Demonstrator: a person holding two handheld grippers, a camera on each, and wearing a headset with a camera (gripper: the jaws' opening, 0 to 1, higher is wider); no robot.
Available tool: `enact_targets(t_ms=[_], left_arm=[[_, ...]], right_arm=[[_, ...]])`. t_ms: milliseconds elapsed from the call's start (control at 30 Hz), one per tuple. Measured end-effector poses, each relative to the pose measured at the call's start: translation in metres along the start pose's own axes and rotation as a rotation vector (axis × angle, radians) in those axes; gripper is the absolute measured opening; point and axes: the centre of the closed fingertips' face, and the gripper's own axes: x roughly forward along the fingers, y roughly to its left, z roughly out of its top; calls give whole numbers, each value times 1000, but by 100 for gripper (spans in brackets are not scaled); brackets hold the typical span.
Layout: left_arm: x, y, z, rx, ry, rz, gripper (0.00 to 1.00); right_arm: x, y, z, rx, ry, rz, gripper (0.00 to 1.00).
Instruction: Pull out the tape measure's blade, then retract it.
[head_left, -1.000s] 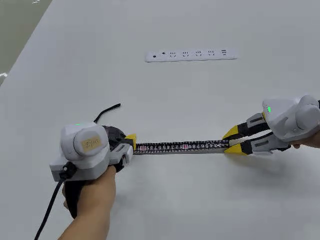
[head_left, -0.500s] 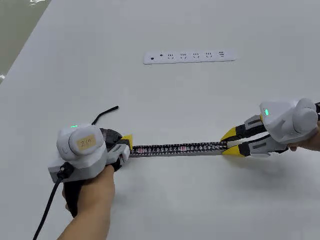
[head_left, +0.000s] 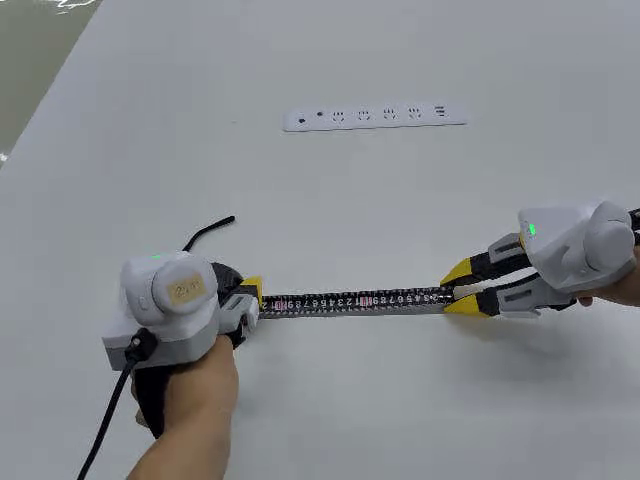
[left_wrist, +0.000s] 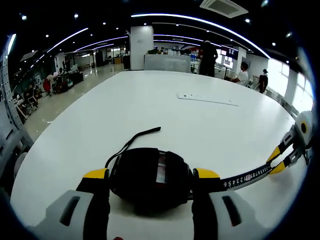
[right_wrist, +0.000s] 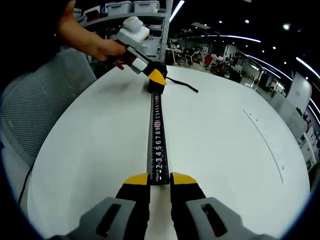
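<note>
Black tape measure (left_wrist: 142, 170) gripped by left claw (left_wrist: 150, 174), its one blade (right_wrist: 158, 135) by right claw (right_wrist: 154, 178).

The case (left_wrist: 140, 181) is black, with a narrow strip on top that looks red and white, though it is too blurred to be sure. The blade (right_wrist: 157, 135) is black with white numerals and small red marks. The strap (left_wrist: 131, 143) is black. The left gripper (left_wrist: 150, 174) and right gripper (right_wrist: 160, 178) have white and grey bodies, yellow tips and a green light each. The table (head_left: 400, 210) is white. The power strip (head_left: 375, 116) is white with dark sockets. The cable (head_left: 105, 430) is black.
</note>
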Motion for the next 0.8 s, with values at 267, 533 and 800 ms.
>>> enact_targets(t_ms=[267,533,800], left_arm=[[-4,-2,0,7,1,5,62],[-5,-1,1,-1,2,8,61],[-3,2,0,-10,9,1,60]], right_arm=[[1,-1,-2,-8,5,1,14],[-1,1,3,-7,1,-1,14],[-1,1,6,-9,-3,-1,14]])
